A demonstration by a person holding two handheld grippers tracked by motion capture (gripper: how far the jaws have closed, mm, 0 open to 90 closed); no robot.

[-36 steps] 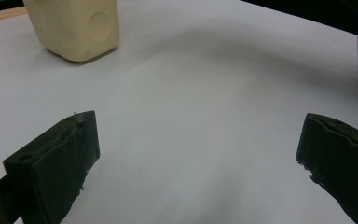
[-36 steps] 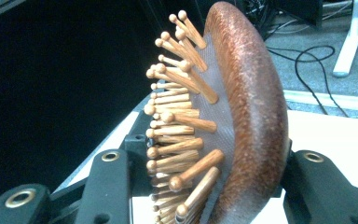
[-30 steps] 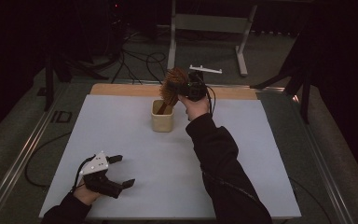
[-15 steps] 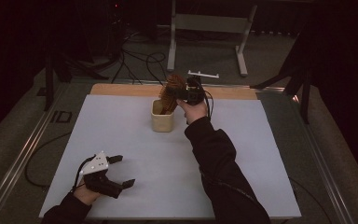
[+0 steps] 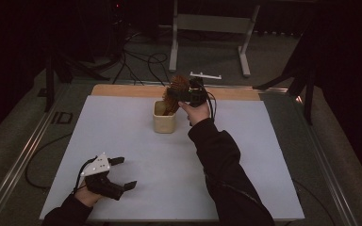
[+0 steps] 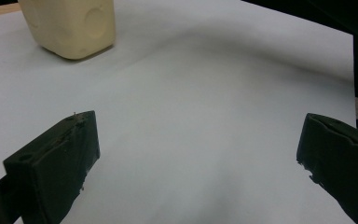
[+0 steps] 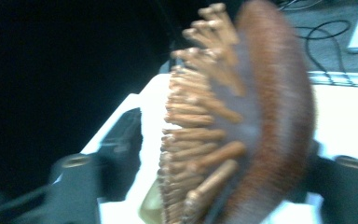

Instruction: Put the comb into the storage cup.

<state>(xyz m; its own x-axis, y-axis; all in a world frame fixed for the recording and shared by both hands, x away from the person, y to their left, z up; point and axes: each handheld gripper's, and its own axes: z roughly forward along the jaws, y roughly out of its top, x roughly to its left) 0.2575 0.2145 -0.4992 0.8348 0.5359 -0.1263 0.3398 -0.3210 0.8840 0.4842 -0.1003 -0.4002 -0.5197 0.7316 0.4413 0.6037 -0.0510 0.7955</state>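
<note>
A wooden hairbrush [image 5: 175, 92] is seen standing in a cream cup [image 5: 164, 121] near the far middle of a white table [image 5: 122, 136], its handle down inside the cup and its head up. The brush's long axis is set nearly upright, leaning a little towards the right gripper [image 5: 188, 95], and in the right gripper view the wooden bristles [image 7: 200, 135] are turned to the left. The right gripper's jaws have just been opening; the brush head [image 7: 270, 116] is between them, with a gap visible on the bristle side. The left gripper [image 5: 122, 173] is held low at the near left of the table, jaws wide apart with nothing between them. Cables [image 5: 141, 61] and a metal stand [image 5: 212, 23] are seen on the floor beyond the table.
</note>
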